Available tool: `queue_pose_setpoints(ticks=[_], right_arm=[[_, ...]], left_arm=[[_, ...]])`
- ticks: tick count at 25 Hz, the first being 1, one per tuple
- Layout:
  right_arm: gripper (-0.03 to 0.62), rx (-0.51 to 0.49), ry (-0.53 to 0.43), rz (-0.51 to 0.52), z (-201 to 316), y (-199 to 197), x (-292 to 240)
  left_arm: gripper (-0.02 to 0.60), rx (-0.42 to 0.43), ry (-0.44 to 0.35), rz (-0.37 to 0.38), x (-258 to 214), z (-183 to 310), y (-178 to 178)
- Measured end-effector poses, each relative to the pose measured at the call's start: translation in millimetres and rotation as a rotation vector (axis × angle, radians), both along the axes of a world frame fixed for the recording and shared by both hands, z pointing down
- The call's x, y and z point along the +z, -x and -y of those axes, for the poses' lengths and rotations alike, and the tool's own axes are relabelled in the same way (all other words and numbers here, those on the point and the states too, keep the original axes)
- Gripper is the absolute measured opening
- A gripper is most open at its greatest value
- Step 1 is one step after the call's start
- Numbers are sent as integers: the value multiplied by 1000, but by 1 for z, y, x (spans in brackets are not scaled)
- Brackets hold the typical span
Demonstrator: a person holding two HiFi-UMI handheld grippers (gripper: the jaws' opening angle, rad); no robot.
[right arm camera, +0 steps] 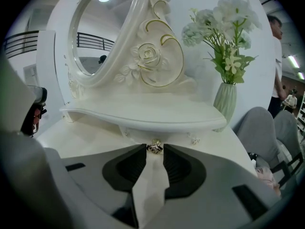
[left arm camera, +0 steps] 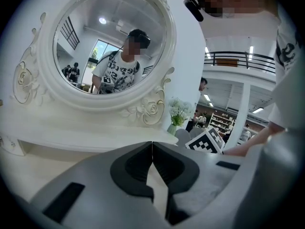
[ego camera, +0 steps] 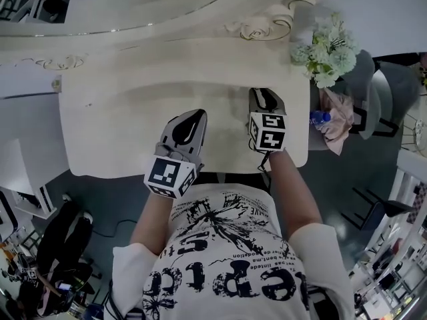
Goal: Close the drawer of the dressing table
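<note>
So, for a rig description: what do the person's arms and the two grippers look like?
Left gripper and right gripper: pale grey shells, black ribbed pads inside tapering jaws. Each carries a cube with black-and-white square markers. The person wears a white T-shirt with black print and short white sleeves.

The white bench [ego camera: 133,112] has a bare, pale top. Along its back runs a raised shelf [right arm camera: 143,113], which carries the oval mirror [left arm camera: 109,46] in its carved rose frame. Right of the mirror, a pale green vase [right arm camera: 224,101] of white flowers [right arm camera: 224,27] stands upright, its foot hidden behind the shelf. Below the mirror, under the shelf's edge, a small metal knob [right arm camera: 154,147] sits on the drawer front [right arm camera: 174,136].
</note>
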State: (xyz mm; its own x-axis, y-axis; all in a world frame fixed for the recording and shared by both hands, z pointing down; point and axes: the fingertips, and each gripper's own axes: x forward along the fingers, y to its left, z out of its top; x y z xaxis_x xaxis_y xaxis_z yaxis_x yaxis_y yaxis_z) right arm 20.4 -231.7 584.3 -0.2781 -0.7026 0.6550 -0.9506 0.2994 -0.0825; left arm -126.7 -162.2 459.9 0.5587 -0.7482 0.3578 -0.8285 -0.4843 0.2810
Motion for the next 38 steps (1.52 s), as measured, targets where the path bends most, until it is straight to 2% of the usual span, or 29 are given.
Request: queue_pose_setpoints(ticks=[9,12,16,18,25,28,33,38], right_arm=[[108,-40,-39,34,-26,-5,-41],[62,-95,-68,78,-38,-1,-69],[35,-219,-167,87,-42,9,-118],[30,-241,-234,94,-40,9,-146],[17,-187,-474,169,-45,-14,-236],[17,-191,-553,169,-51,-20,-262],[17,-192,-584,208,-54,-30,-283],[17,-199,-567,213,-58,-36,-280]], left_arm=[[20,-15,-54,13,-32,4,-2],[20,-25,-84,2,-51,3,-8],[20,-28,-139,4,-76,2,-17],[20,-35,-166,9,-88,2,-19],[20,-37,-260,40,-128,-2,-32],[20,-37,-286,18,-146,-2,-34],[20,-28,-364,53,-174,-2,-42],[20,-54,-351,42,-175,-8,-45]])
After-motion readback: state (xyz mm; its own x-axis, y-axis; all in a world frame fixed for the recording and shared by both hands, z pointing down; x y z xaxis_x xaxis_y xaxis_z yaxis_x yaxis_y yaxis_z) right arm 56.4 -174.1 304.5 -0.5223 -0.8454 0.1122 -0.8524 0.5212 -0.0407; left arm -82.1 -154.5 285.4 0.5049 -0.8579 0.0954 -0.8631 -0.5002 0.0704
